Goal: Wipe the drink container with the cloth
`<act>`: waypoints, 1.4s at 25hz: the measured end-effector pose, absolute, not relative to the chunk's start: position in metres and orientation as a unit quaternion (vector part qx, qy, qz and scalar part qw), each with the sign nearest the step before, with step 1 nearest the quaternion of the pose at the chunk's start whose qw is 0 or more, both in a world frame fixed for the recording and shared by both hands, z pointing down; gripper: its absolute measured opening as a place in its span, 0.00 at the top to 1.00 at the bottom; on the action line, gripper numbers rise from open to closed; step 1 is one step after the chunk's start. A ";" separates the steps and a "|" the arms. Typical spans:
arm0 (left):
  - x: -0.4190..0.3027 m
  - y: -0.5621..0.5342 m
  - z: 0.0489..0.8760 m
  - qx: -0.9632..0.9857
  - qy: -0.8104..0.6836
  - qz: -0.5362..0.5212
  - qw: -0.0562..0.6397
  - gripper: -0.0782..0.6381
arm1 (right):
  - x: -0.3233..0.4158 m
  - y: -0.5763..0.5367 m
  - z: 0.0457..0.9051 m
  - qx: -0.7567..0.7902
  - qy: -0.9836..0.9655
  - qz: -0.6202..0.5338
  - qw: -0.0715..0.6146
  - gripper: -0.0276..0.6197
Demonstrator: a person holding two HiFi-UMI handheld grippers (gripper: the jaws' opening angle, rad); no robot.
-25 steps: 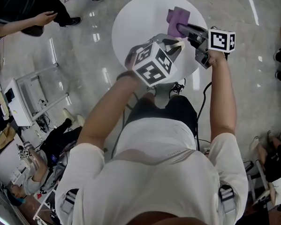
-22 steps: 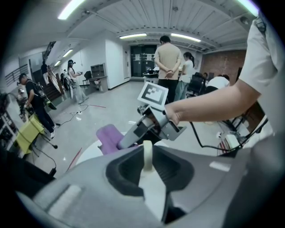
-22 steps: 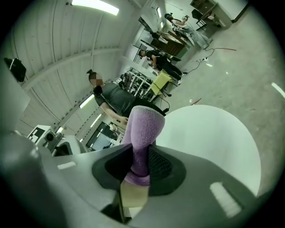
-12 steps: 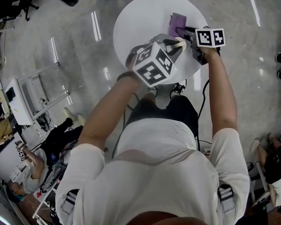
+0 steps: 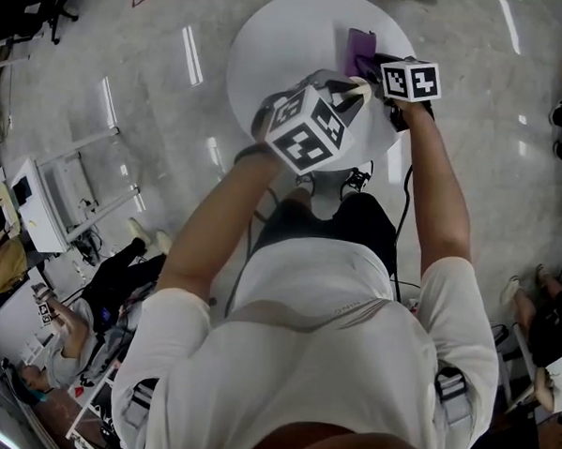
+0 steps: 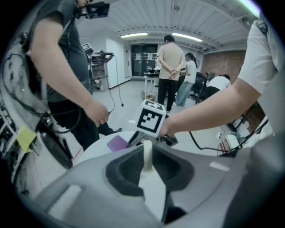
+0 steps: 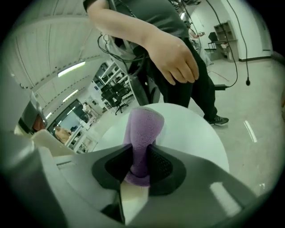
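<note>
The right gripper [image 7: 141, 165] is clamped on the purple cloth [image 7: 143, 129] at the far right edge of the table [image 5: 272, 40]. The left gripper [image 6: 147, 167] is closed on a thin cream strip [image 6: 147, 151]; the drink container cannot be identified. Probable fault: rubbing drags the narrowly pinched cloth free.

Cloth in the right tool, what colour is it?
Purple. The cloth shows best in the right gripper view.

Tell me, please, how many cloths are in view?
1: a purple cloth, pinched in the jaws of the right gripper over the round white table. Another could be hidden from these views.
</note>
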State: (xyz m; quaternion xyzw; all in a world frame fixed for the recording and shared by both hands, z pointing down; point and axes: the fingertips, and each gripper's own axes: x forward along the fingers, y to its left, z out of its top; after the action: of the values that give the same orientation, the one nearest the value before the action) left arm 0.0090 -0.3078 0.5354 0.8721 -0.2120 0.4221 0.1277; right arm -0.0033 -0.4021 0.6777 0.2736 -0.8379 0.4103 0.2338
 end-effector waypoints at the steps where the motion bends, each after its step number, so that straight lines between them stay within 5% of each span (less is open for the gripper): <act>1: 0.008 -0.308 0.535 0.872 -0.213 0.422 0.127 0.81 | 0.001 -0.404 0.668 0.286 -0.840 0.408 0.215 0.81; 11: 0.018 -0.299 0.525 0.874 -0.230 0.419 0.088 0.74 | 0.088 -0.356 0.542 0.380 -0.842 0.381 0.034 0.81; 18: 0.013 -0.297 0.467 0.898 -0.278 0.337 0.052 0.73 | 0.115 -0.305 0.484 0.439 -0.854 0.266 0.084 0.81; 25: -0.037 -0.296 0.381 0.901 -0.352 0.251 0.028 0.88 | 0.104 -0.274 0.403 0.476 -0.855 0.197 0.060 0.81; 35: -0.107 -0.246 0.265 0.897 -0.425 0.115 0.034 0.89 | 0.086 -0.236 0.289 0.487 -0.866 0.105 0.039 0.81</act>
State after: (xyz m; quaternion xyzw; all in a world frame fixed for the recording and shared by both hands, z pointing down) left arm -0.1066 -0.2461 0.2653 0.8970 -0.4253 0.1151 0.0343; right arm 0.0865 -0.2362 0.2885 0.4872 -0.8661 0.1053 0.0389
